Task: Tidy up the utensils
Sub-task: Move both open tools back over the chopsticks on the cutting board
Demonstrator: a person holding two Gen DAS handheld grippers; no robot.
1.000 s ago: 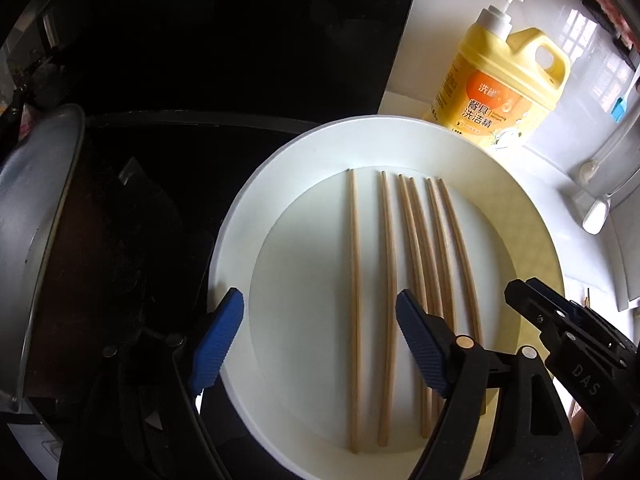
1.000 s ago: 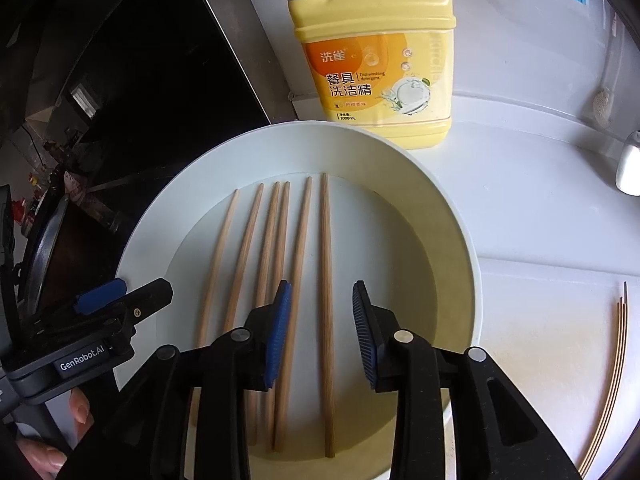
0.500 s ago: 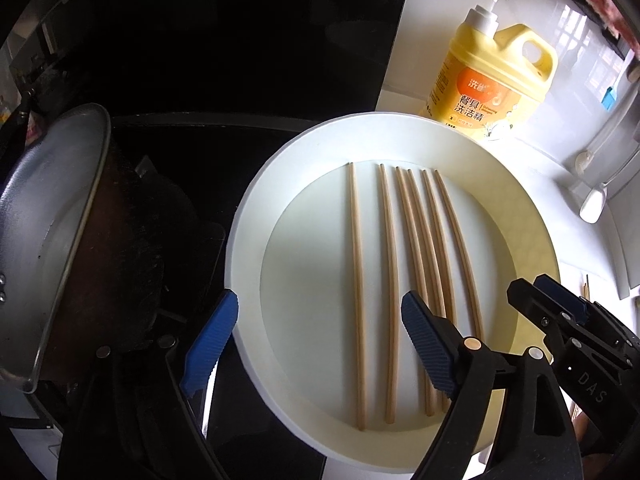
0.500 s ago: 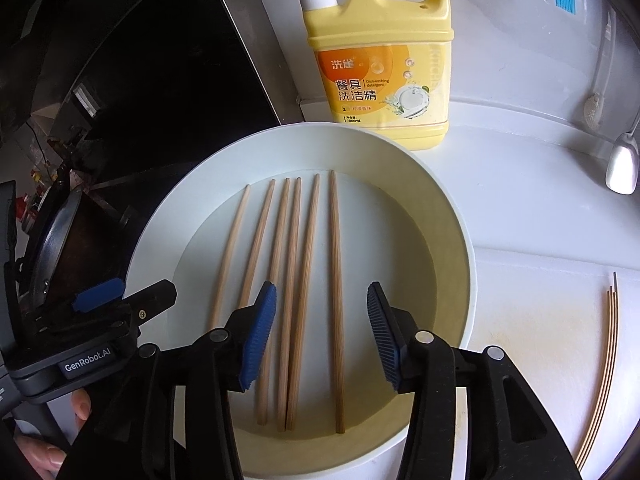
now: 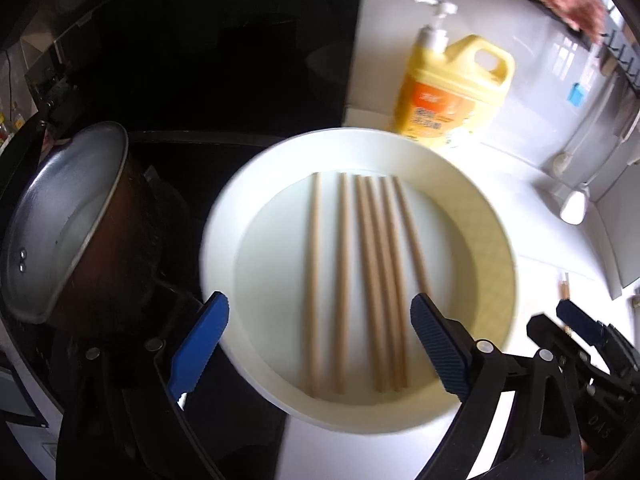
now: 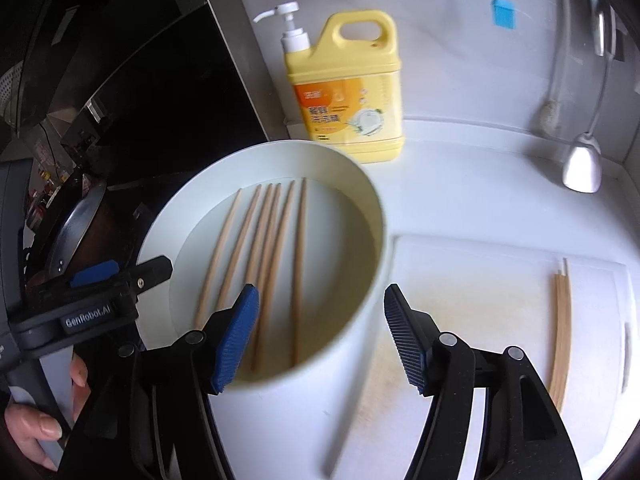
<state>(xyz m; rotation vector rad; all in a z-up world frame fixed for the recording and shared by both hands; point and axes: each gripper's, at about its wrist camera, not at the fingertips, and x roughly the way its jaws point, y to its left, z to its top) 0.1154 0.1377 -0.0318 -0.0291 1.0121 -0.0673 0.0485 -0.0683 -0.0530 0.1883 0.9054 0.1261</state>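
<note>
Six chopsticks (image 5: 362, 280) lie side by side in a white plate (image 5: 224, 240) on the counter. The left gripper (image 5: 320, 344) and the right gripper (image 6: 320, 334) are both spread wide, holding nothing. More chopsticks (image 6: 560, 332) lie on a white board (image 6: 472, 280) beside the plate.

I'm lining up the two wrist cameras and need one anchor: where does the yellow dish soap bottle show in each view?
Left wrist: the yellow dish soap bottle is upper right of centre, behind the white plate's far rim.
Right wrist: the bottle is at upper centre, again just behind the plate.
Shared landmark: the six chopsticks lying on the plate.
</note>
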